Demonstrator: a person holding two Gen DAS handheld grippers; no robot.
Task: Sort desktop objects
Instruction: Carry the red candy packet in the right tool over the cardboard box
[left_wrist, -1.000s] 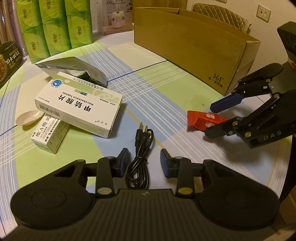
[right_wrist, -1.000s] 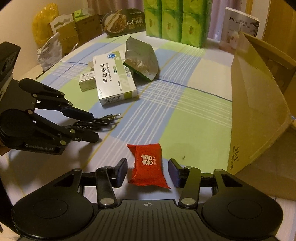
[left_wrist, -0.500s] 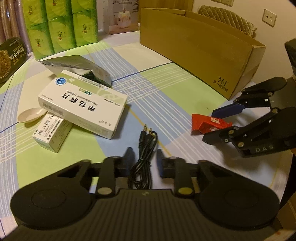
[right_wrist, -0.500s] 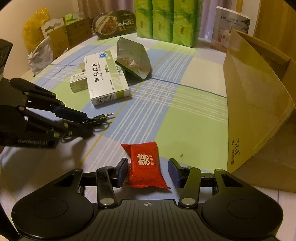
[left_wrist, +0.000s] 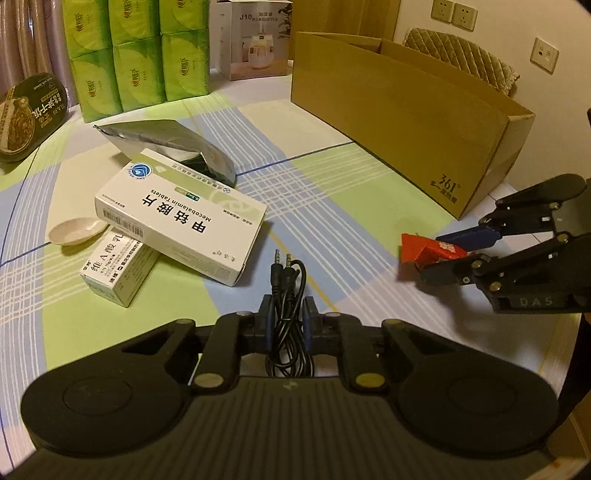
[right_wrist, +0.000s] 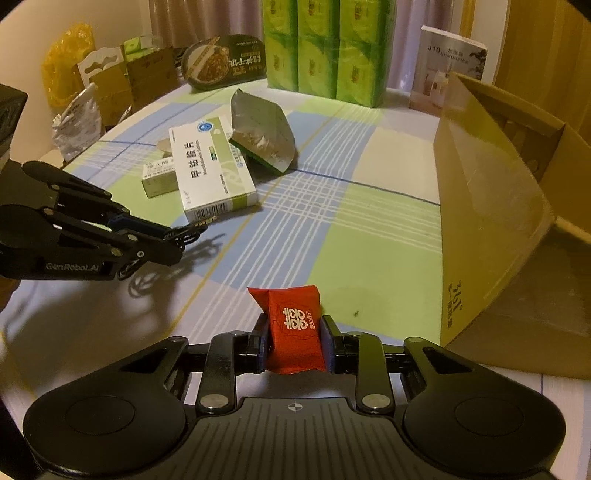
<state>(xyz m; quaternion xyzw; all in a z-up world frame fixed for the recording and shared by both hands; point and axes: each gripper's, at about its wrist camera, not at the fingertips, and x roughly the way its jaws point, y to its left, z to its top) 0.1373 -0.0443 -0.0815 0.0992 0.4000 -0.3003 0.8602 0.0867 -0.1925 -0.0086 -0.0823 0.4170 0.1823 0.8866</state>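
Note:
My left gripper (left_wrist: 287, 314) is shut on a coiled black audio cable (left_wrist: 286, 295), its two plugs pointing forward. It shows in the right wrist view (right_wrist: 166, 240) at the left, holding the cable (right_wrist: 192, 229) just above the table. My right gripper (right_wrist: 294, 332) is shut on a red candy packet (right_wrist: 293, 328) with white characters, lifted off the cloth. It shows in the left wrist view (left_wrist: 443, 254) at the right with the packet (left_wrist: 424, 251). A long open cardboard box (left_wrist: 406, 118) stands at the back right.
A large white medicine box (left_wrist: 177, 218) lies on a smaller one (left_wrist: 114, 269), next to a white spoon (left_wrist: 75, 230) and a silver foil pouch (left_wrist: 170, 147). Green tissue packs (left_wrist: 129, 55), a food bowl (left_wrist: 29, 114) and a humidifier box (left_wrist: 255, 40) stand behind.
Both grippers closed: the left on the cable, the right on the red packet. Both then lifted their objects slightly off the table.

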